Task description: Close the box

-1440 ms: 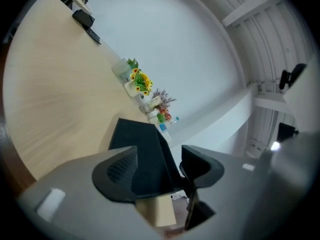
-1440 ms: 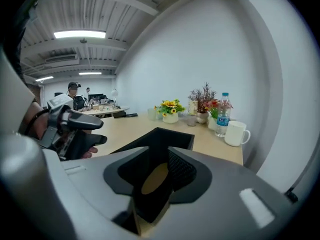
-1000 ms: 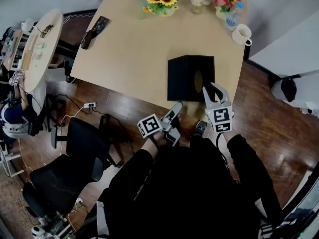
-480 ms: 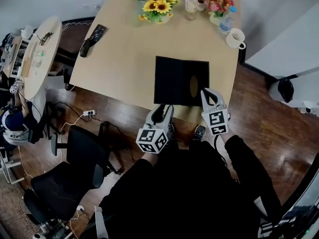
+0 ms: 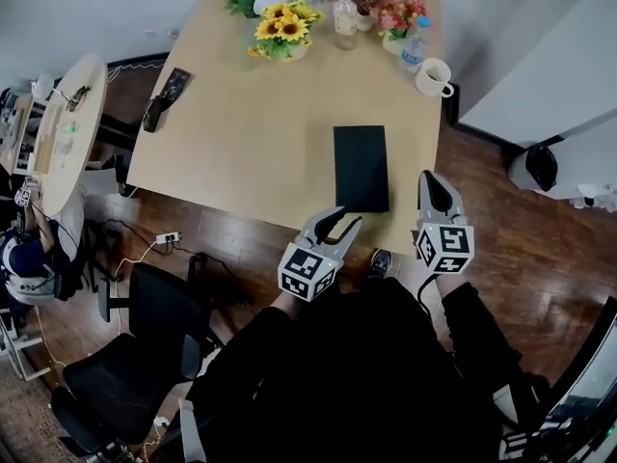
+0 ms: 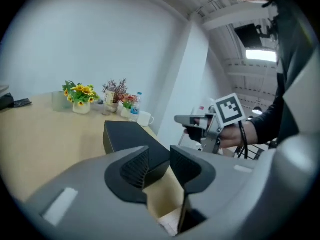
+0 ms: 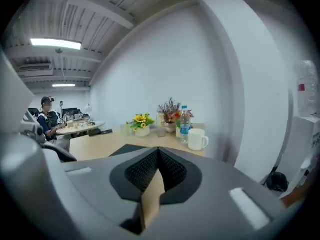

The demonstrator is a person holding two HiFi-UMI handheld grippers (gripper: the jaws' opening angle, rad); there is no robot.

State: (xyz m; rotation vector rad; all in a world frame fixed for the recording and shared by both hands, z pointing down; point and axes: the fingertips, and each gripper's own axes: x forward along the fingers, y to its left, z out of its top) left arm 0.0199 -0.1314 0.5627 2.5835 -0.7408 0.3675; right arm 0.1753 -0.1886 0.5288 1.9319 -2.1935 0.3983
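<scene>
Head view: the previously open box [image 5: 361, 168] is seen closed on the worktop [image 5: 251, 123], left claw [image 5: 342, 220] and right claw [image 5: 431, 179] shut empty; task judged done.

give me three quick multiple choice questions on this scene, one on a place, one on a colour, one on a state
1. Where does the white mug stand?
A. on the table, by its right edge
B. on a chair
C. on the floor

2. What colour are the sunflowers?
A. red
B. yellow
C. blue

3. How is the black box?
A. closed, top flat
B. open, flaps up
C. tipped onto the floor

Answers:
1 A, the head view shows it on the wood beside the right edge.
2 B, the petals are yellow in the head view.
3 A, its top shows as one flat black face.
</scene>
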